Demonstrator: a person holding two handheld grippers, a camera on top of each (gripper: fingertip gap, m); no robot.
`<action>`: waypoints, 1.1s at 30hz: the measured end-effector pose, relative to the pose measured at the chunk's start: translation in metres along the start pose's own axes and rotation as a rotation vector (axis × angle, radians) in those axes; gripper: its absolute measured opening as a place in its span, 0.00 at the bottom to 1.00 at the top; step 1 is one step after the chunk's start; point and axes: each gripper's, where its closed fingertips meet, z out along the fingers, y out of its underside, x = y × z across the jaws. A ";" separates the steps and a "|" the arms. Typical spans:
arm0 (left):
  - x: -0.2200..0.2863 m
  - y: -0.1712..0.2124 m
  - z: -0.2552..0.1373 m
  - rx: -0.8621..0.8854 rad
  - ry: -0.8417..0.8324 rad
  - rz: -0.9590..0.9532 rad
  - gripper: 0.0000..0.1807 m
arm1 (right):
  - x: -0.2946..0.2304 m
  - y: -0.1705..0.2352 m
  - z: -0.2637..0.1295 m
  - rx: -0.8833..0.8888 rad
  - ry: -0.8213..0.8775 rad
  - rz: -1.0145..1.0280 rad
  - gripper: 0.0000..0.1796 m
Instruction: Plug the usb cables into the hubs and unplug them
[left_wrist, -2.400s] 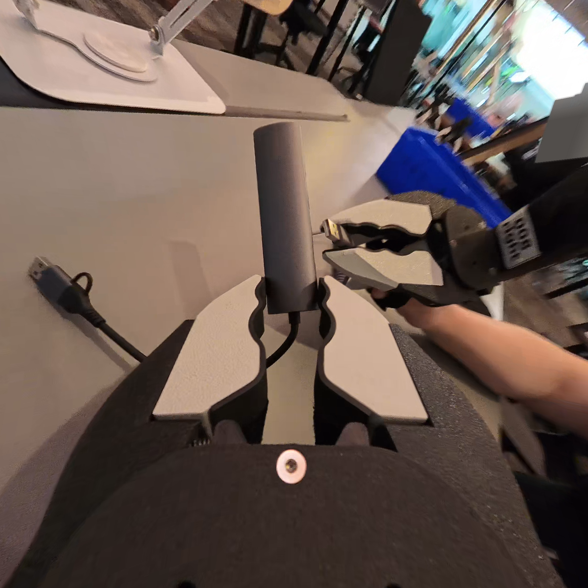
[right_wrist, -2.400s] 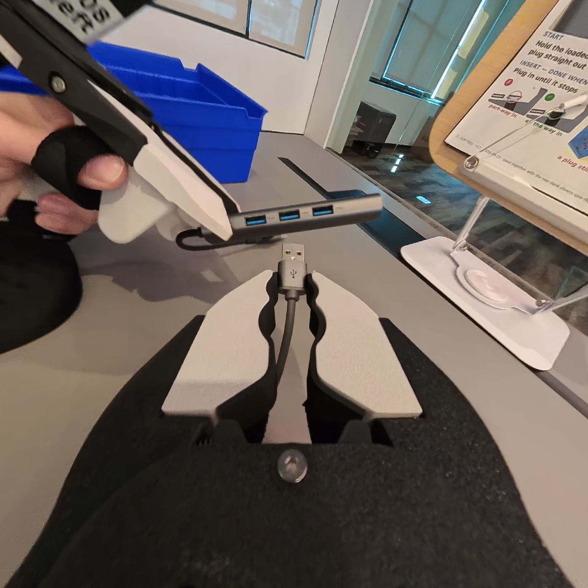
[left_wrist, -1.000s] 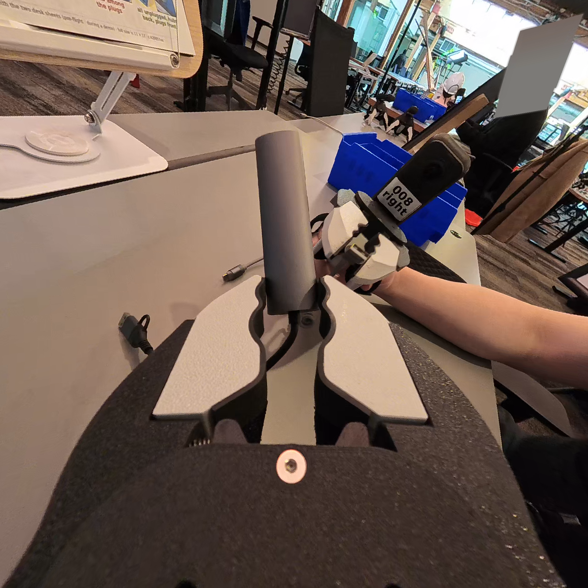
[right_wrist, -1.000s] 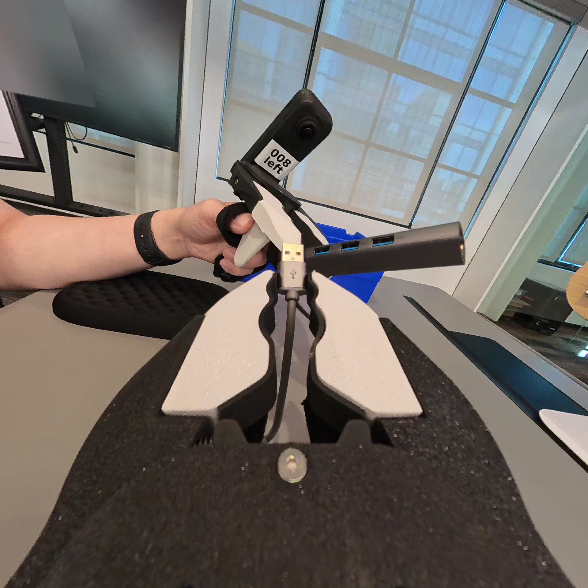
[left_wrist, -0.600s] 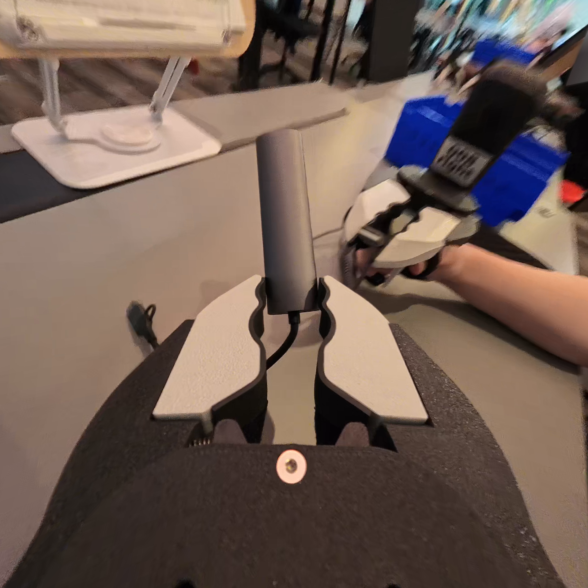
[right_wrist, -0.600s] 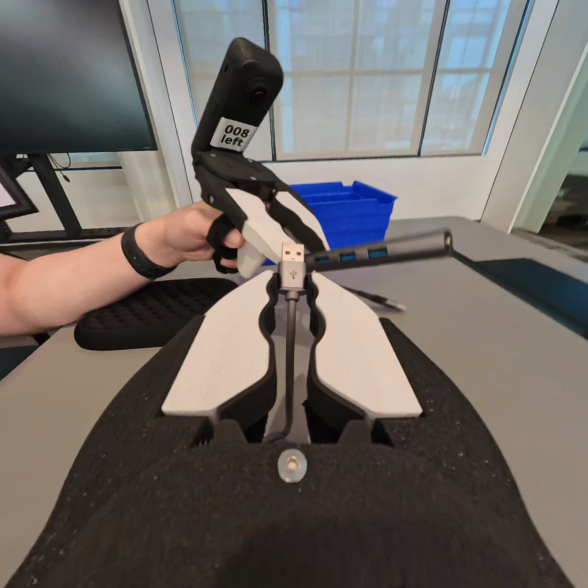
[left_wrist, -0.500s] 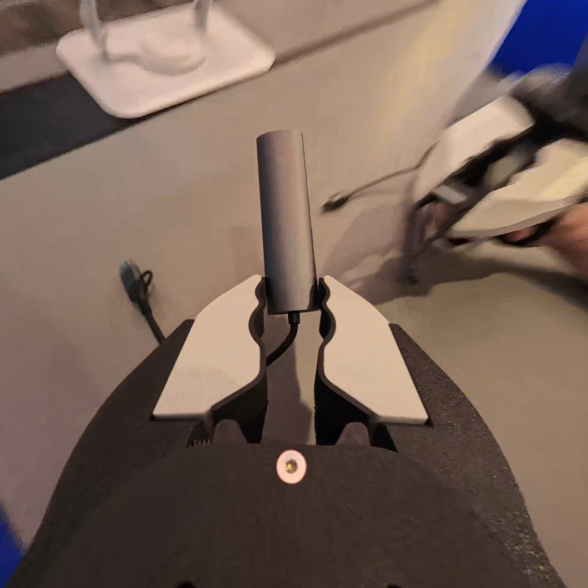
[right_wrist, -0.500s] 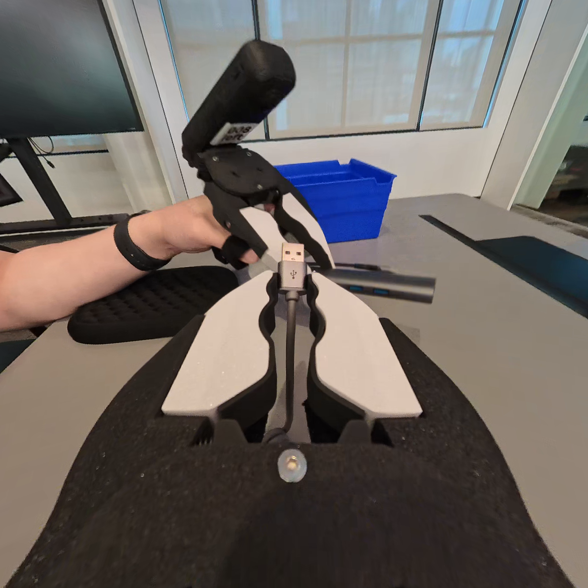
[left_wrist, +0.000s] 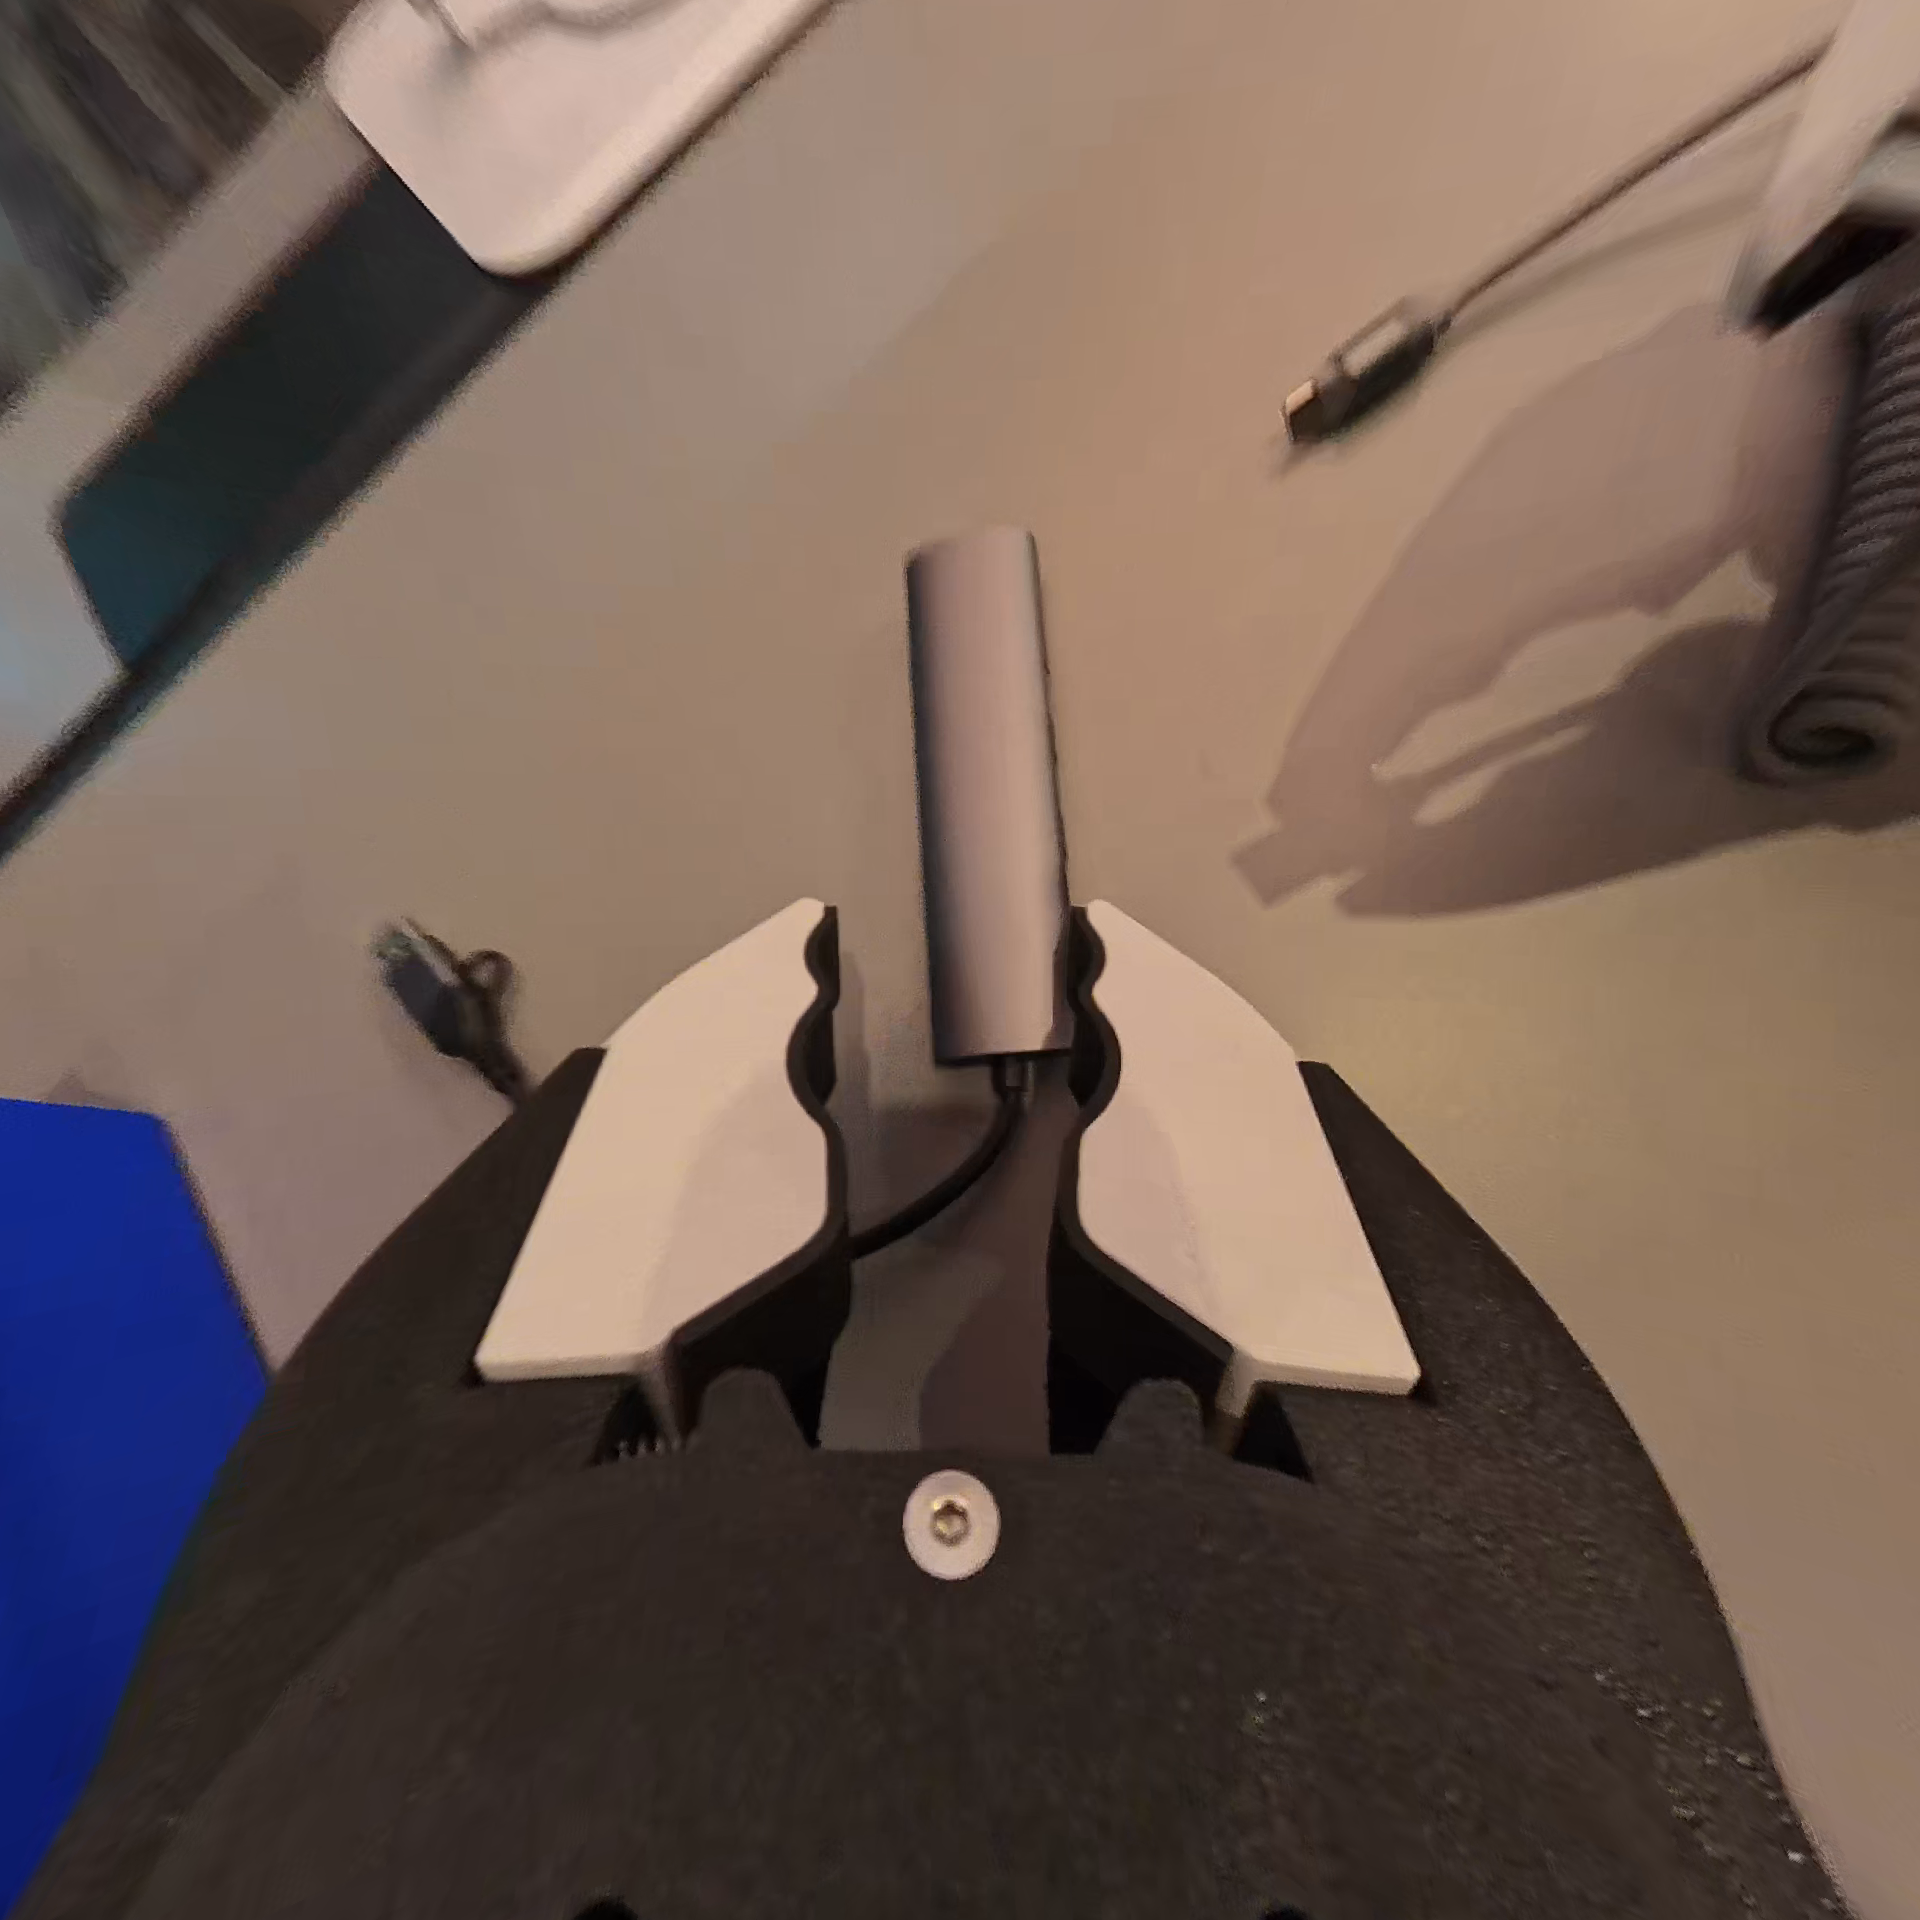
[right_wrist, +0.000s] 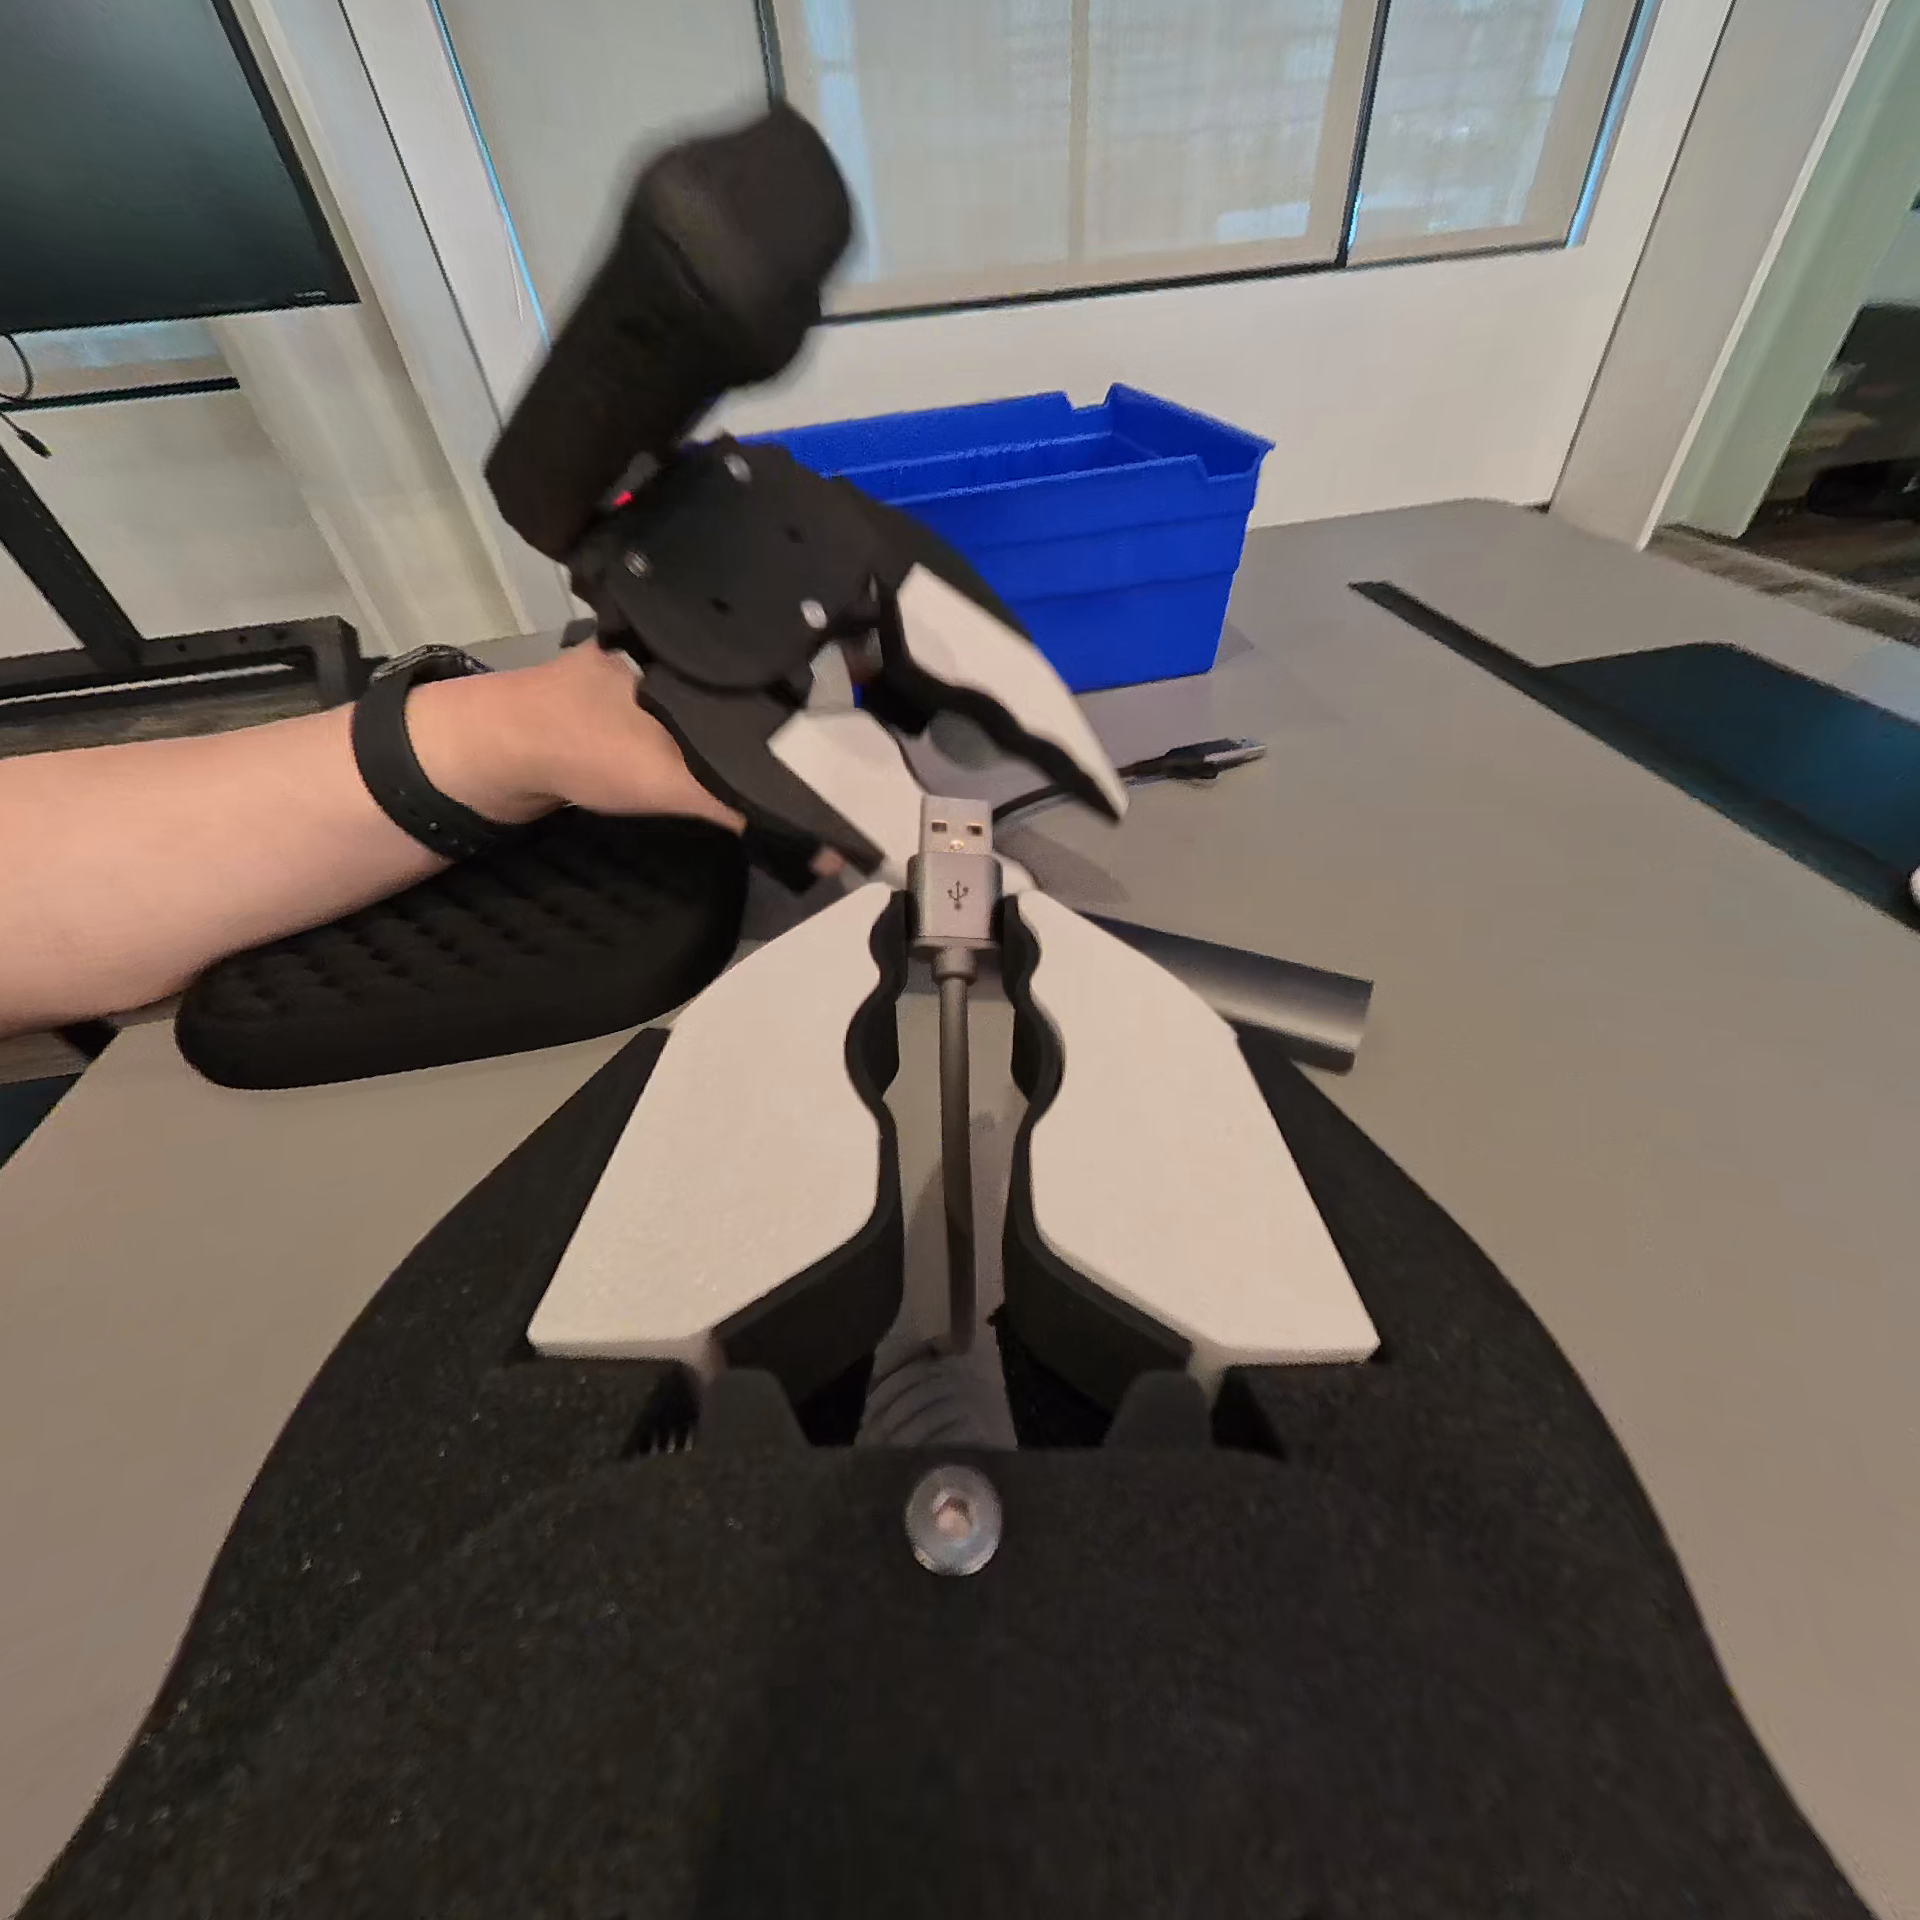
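hub (left_wrist: 985, 810) lies flat on the table (left_wrist: 644, 644) between the parted jaws of the left gripper (left_wrist: 948, 940) — best cleared straight back — while the usb plug (right_wrist: 953, 894) is kept clamped in the right gripper (right_wrist: 954, 906).

Two pale grey, wavy-edged fingers (right_wrist: 1164, 1164) on a black foam-textured right gripper (right_wrist: 954, 914), a silver screw (right_wrist: 952, 1525) just behind them. A black wristband (right_wrist: 410, 750) circles the person's wrist behind the black-bodied left gripper (right_wrist: 997, 790).

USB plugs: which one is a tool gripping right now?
The grey plug clamped in the right tool; the dark plug and the far plug lie loose on the table.
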 end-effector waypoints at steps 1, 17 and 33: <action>0.000 -0.015 -0.010 0.096 0.002 0.018 0.24 | -0.002 0.002 0.000 -0.011 -0.016 0.020 0.09; 0.073 -0.058 -0.058 0.449 0.021 0.550 0.09 | -0.016 0.021 -0.007 -0.187 -0.188 0.216 0.09; 0.106 -0.052 -0.052 0.414 0.216 0.566 0.02 | -0.039 0.023 -0.016 -0.219 -0.393 0.368 0.09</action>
